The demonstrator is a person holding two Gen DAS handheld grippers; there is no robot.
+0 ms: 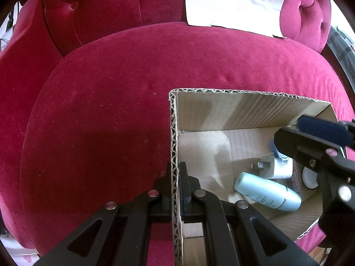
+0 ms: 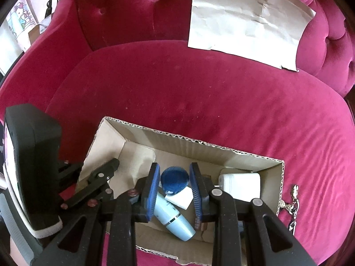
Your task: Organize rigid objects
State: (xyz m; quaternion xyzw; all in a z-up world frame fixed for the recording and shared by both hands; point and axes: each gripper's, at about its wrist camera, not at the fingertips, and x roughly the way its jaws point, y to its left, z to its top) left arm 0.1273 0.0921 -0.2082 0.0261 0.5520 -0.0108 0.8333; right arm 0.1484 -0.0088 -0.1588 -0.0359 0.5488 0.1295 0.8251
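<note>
A cardboard box (image 1: 233,110) sat on the seat cushion (image 1: 111,110) of a crimson velvet sofa, with the task's small rigid items gathered on its floor. At the left, the left gripper (image 1: 176,184) was clamped on the box's left wall, one finger outside the corrugated edge and the other inside it, pressed tight against the cardboard. Further right, inside the box, a pale blue bottle (image 1: 267,191) lay on its side near the front, with a white plug adapter (image 1: 275,167) just behind it, its metal pins pointing left. At the right edge of the left wrist view, the right gripper (image 1: 315,133) reached down over the box's right half. Seen from its own camera, the right gripper (image 2: 175,188) had its blue-padded fingers (image 2: 153,190) standing apart, with a round blue object (image 2: 175,179) and a small white piece (image 2: 179,198) below and between them; neither pad appeared to press on either item, though whether one touched could not be told. The pale blue bottle (image 2: 175,219) lay beneath them, slanting toward the box's front, and the white plug adapter (image 2: 240,187) rested to the right against the box's right wall. A creased sheet of paper (image 2: 244,22) leaned on the sofa back (image 2: 124,11) behind, and a metal chain (image 2: 292,204) lay on the cushion just right of the box.
</note>
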